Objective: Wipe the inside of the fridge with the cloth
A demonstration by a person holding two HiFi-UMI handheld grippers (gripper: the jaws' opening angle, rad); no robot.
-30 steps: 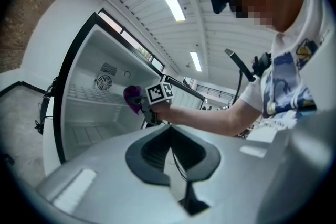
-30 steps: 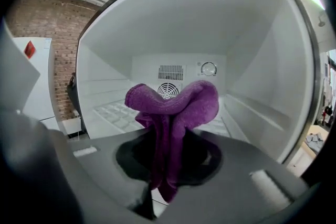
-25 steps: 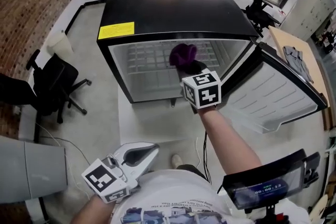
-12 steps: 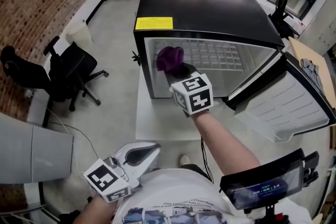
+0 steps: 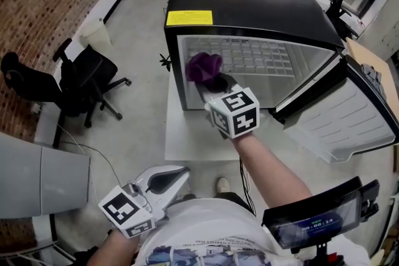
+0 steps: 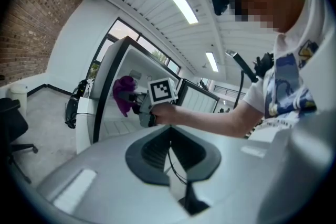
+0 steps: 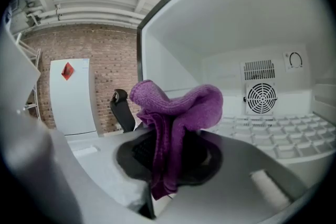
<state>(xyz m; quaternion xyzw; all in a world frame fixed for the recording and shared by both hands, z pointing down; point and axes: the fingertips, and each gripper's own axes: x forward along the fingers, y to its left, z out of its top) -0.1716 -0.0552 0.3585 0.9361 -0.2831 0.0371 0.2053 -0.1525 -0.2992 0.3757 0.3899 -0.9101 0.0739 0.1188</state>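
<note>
Right gripper view: our right gripper (image 7: pixel 167 162) is clamped on the purple cloth (image 7: pixel 176 107), held at the mouth of the open fridge (image 5: pixel 249 3), near its left wall. We judge the cloth soft, light and floppy; grip its bunched middle. Our left gripper (image 5: pixel 167 182) is closed and empty.

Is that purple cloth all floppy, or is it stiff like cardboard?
Probably floppy: the purple cloth flops in soft folds above the right gripper pinching it. Likely light, since one small pinch holds it all. It would probably squash flat against the fridge wall.
</note>
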